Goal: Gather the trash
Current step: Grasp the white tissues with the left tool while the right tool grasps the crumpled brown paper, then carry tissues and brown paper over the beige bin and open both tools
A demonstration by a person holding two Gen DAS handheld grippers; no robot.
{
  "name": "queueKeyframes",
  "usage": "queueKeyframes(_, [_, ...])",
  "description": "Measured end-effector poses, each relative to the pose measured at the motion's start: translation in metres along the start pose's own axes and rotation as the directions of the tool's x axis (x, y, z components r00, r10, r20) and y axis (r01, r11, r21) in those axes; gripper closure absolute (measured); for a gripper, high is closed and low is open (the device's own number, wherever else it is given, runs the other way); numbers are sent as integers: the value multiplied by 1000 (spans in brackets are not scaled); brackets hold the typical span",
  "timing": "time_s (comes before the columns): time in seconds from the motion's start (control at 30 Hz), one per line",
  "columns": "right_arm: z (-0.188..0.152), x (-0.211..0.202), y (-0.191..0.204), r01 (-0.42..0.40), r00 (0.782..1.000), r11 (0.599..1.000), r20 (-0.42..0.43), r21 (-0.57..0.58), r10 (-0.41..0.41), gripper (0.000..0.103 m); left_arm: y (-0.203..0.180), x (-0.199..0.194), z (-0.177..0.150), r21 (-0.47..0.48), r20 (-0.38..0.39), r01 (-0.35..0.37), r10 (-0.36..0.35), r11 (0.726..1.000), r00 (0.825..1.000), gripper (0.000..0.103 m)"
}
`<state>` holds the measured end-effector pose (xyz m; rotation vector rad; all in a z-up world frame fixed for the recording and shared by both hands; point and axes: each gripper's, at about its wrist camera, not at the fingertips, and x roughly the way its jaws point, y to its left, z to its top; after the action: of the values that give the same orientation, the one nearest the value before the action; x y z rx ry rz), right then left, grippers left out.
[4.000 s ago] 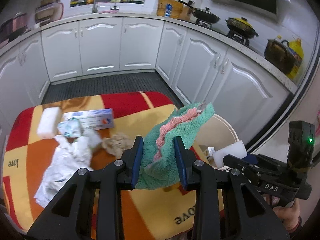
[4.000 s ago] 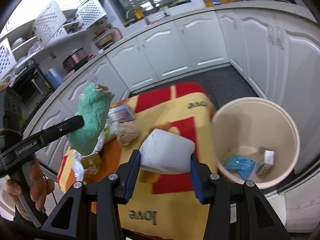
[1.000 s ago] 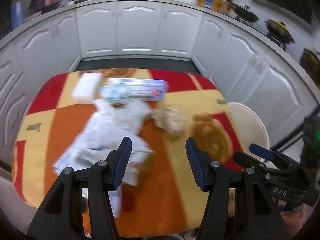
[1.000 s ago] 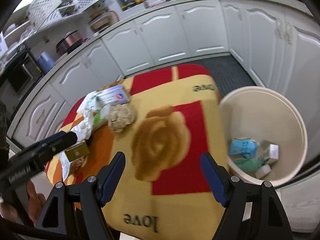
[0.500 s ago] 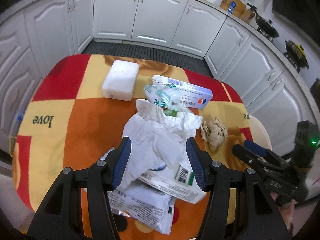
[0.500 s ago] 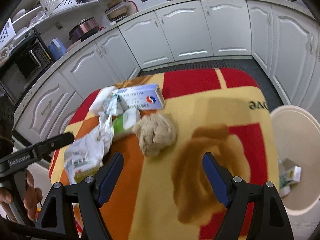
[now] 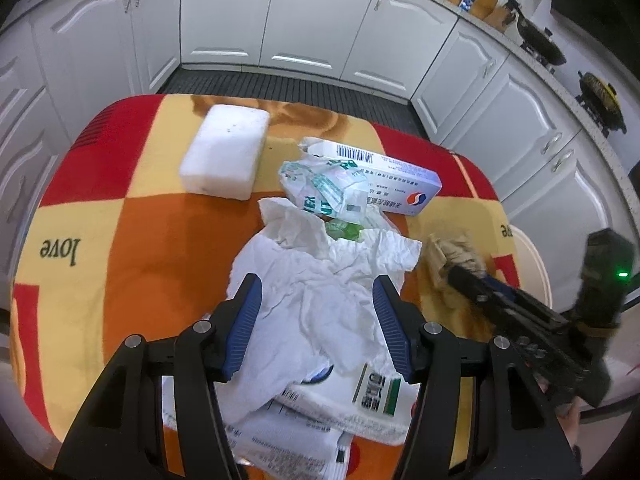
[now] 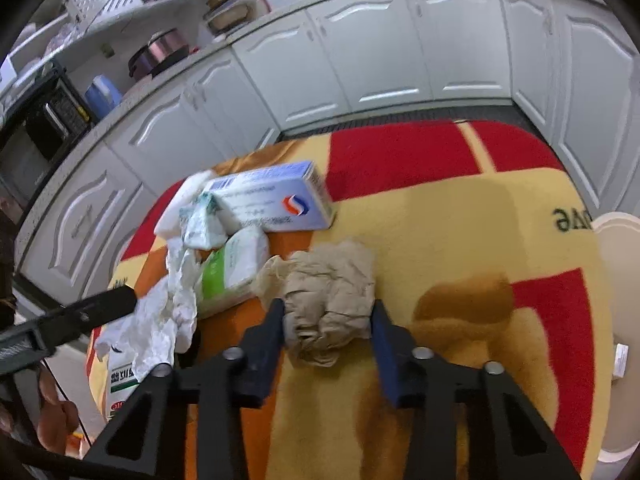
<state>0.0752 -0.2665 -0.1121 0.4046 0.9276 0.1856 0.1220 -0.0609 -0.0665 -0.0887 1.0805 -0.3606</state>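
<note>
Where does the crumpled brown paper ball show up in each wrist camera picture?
Left wrist: crumpled brown paper ball right of centre, behind the right gripper's tip.
Right wrist: low centre, clamped in the right gripper.
Shared landmark: long blue-and-white carton just beyond it.

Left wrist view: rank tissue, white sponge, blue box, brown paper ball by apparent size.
1. tissue, nearest the camera, so inflated
2. white sponge and blue box, too alike to rank
3. brown paper ball, partly hidden

we are in a home kitchen: white cabinets (image 7: 224,12) line the walls, pans sit on a stove (image 7: 540,46), and shelves hold a pot (image 8: 160,50) beside a microwave (image 8: 44,120).
</note>
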Motion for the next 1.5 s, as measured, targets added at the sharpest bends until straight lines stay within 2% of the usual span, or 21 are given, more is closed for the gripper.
queueKeyframes(0.07, [0, -9, -5, -10, 1000, 1000, 14, 14, 10, 68, -4, 6, 1, 18, -6, -13, 13, 1000, 1000, 47])
queueKeyframes(0.27, [-5, -29, -8, -22, 999, 1000, 26, 7, 22, 68, -16, 27, -4, 124, -20, -112, 115, 986, 993, 49])
queueKeyframes(0.37, [-9, -34, -5, -29, 999, 999, 25, -13, 30, 68, -12, 25, -5, 120, -13, -101, 104, 988, 995, 77])
queueKeyframes(0.4, [-10, -36, -4, -31, 999, 999, 24, -18, 31, 68, -8, 21, -4, 98, -9, -88, 89, 991, 996, 82])
queueKeyframes(0.53, [-15, -45, -2, -51, 998, 999, 31, -17, 51, 68, 3, 0, 2, 44, 49, -57, 55, 997, 997, 89])
queueKeyframes(0.7, [-18, -62, 0, -65, 996, 998, 56, -19, 66, 68, 2, -35, 6, 22, 126, -24, 21, 999, 992, 90])
queueKeyframes(0.9, [-20, -85, 6, -73, 992, 997, 99, -33, 76, 68, -21, -65, 1, 72, 190, -3, -10, 997, 982, 90])
queueKeyframes(1.1, [-24, -107, 6, -70, 988, 997, 136, -33, 74, 68, -48, -75, -9, 121, 211, -1, -25, 993, 977, 90])
queueKeyframes(1.5, [-33, -142, -20, -32, 984, 999, 177, 7, 30, 68, -104, -68, -26, 207, 200, -4, -38, 978, 979, 90])
